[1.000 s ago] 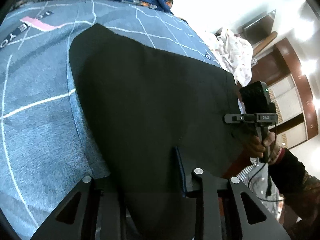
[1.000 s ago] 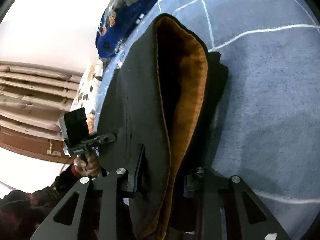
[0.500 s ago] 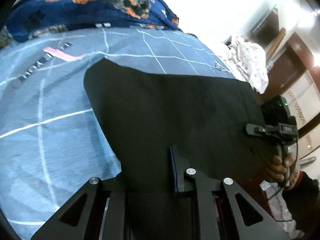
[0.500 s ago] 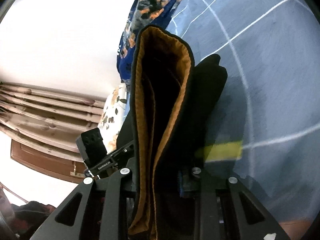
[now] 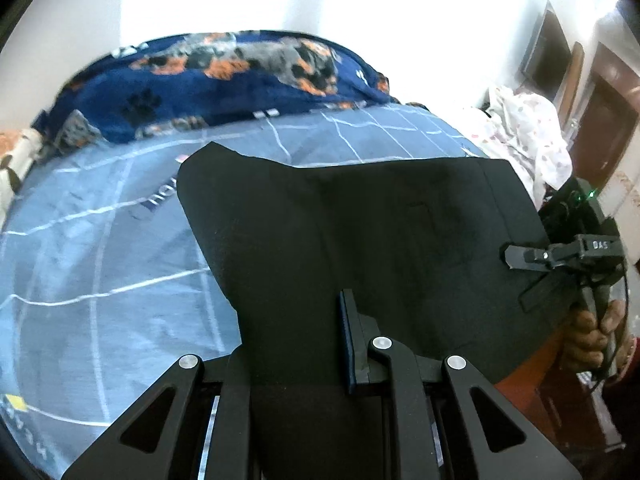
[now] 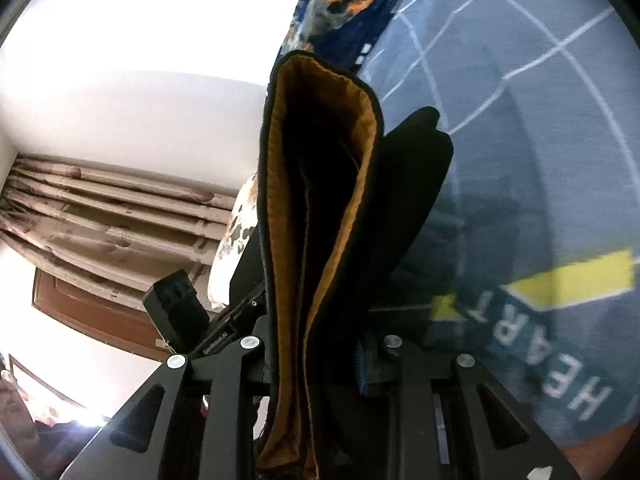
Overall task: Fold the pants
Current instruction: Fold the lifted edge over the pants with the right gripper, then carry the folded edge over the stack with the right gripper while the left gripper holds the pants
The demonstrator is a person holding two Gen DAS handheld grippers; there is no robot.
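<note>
Black pants (image 5: 360,232) hang as a wide sheet between my two grippers, lifted off the bed. My left gripper (image 5: 296,344) is shut on the near edge of the cloth; one blue-padded finger (image 5: 347,340) shows, the other is under the fabric. At the right edge, my right gripper (image 5: 520,258), held by a hand, pinches the same cloth. In the right wrist view the pants (image 6: 412,184) stand up as a folded stack with an orange lining (image 6: 344,216), and my right gripper (image 6: 316,352) is shut on it. My left gripper (image 6: 240,308) shows behind the cloth at left.
The bed (image 5: 100,260) has a blue-grey cover with white lines and lettering. A dark blue paw-print blanket (image 5: 224,80) lies along its far side. A white patterned cloth (image 5: 528,136) is heaped at the right. Curtains (image 6: 100,216) and a wooden door (image 5: 608,120) stand beyond.
Both grippers have risen and tilted up with the pants. The cloth hangs higher off the bed. The blanket and wall have come into the left wrist view.
</note>
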